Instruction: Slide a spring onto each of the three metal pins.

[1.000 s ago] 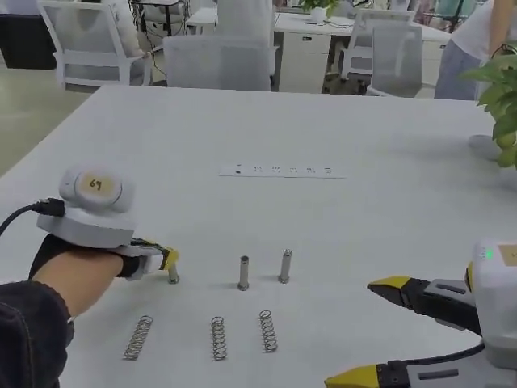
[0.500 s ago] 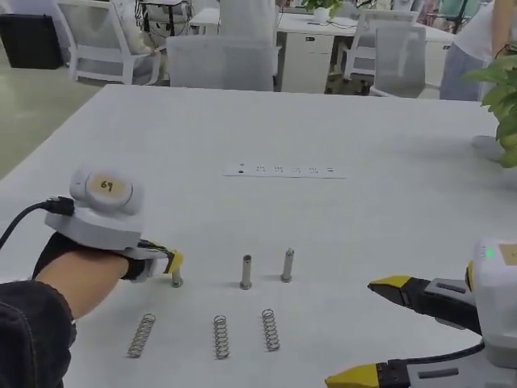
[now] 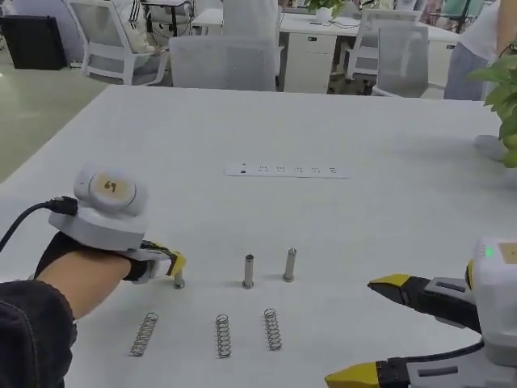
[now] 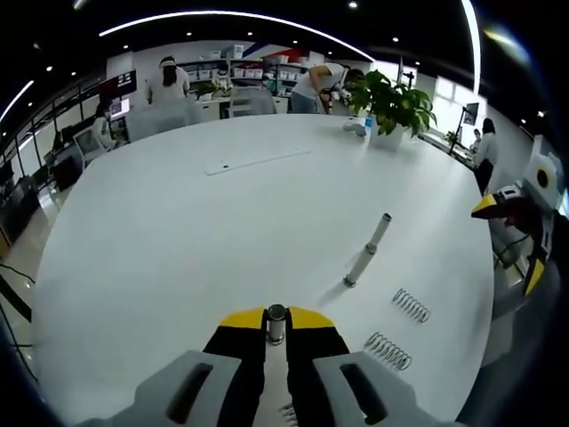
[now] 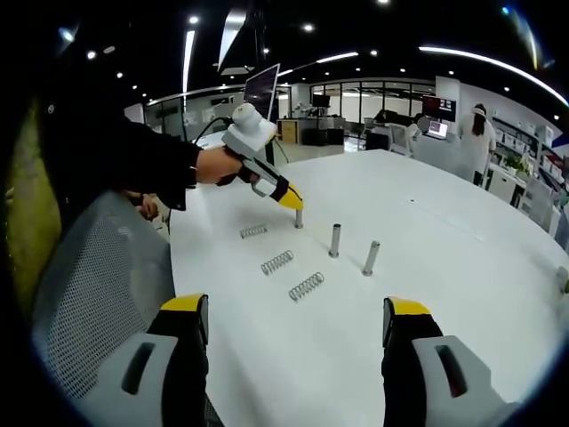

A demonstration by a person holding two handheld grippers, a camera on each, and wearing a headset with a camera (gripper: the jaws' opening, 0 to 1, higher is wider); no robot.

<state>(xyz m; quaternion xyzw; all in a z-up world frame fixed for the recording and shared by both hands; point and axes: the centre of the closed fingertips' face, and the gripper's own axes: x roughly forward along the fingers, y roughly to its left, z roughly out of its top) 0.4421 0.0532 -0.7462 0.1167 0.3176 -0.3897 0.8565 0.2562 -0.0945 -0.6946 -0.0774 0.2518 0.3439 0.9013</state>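
Three short metal pins stand in a row on the white table: left pin (image 3: 178, 280), middle pin (image 3: 248, 271), right pin (image 3: 290, 264). In front of them lie three springs (image 3: 144, 334) (image 3: 223, 335) (image 3: 273, 329). My left gripper (image 3: 175, 265) is shut on the left pin (image 4: 276, 322), which stands upright between the yellow tips (image 4: 276, 318). Its camera also catches the other two pins (image 4: 356, 267) (image 4: 380, 230). My right gripper (image 3: 359, 331) hovers open at the lower right, well apart from the springs; in its own view (image 5: 295, 313) the jaws are spread wide and hold nothing.
A flat white power strip (image 3: 284, 170) lies mid-table beyond the pins. A potted plant (image 3: 505, 97) stands at the right edge. Chairs and desks line the far side. A grey mesh chair (image 5: 98, 294) sits beside the table's near edge.
Only the head camera has drifted slightly. The left gripper stays shut at the left pin and the right gripper holds still.
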